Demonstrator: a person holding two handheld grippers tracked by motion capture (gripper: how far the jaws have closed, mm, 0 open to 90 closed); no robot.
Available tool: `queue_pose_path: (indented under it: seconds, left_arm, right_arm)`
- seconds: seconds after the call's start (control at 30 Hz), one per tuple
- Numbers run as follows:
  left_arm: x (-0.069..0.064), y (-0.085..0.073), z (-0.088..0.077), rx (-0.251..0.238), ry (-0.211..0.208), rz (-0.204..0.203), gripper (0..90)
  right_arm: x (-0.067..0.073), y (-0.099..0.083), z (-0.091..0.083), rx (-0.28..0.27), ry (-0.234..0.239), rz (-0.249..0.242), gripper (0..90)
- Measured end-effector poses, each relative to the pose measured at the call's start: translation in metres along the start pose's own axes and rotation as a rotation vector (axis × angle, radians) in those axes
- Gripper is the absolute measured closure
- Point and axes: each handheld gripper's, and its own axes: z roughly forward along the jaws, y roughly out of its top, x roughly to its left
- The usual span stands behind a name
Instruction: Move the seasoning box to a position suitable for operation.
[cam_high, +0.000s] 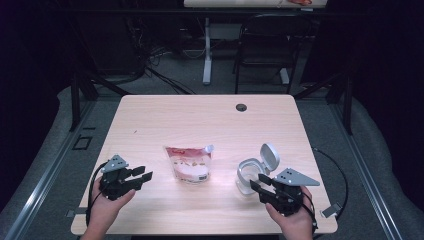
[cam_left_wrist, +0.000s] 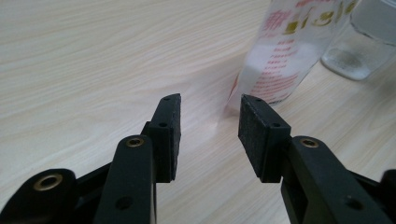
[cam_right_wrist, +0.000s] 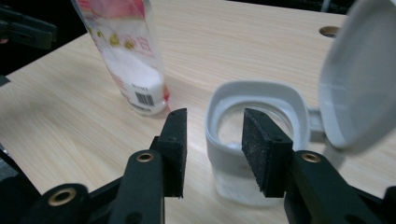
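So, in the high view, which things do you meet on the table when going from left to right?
Left gripper → pink-and-white plastic pouch with a corner spout → clear jar with a white rim and open hinged lid → right gripper, just beside the jar.

Black fingers (cam_left_wrist: 170, 135) with brass-ringed screw holes, trailing cables.

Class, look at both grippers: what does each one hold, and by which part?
Nothing. The left gripper and right gripper are both open and empty, short of the pouch and jar.

One pouch (cam_high: 188, 163), one open-lidded jar (cam_high: 251, 175), two hand-held grippers on one table (cam_high: 200, 120)
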Motion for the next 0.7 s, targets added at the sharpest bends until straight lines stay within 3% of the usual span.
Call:
queue_pose_path:
  seconds: [0.13,0.37,0.5,0.7]
  left_arm:
    - [-0.005,0.010,0.004,-0.002,-0.012,0.013,59.4]
    - [-0.013,0.026,0.006,-0.022,-0.023,0.042,62.8]
    - [-0.018,0.033,0.008,-0.039,-0.036,0.082,66.0]
    - [-0.024,0.047,0.013,-0.026,-0.050,0.121,65.9]
  right_arm:
    - [0.004,0.010,0.014,0.003,0.030,-0.019,62.6]
    - [0.015,0.028,0.037,0.010,0.056,-0.103,64.6]
    - [0.016,0.039,0.047,0.023,0.075,-0.097,67.3]
    - [0.019,0.053,0.062,0.014,0.112,-0.096,68.4]
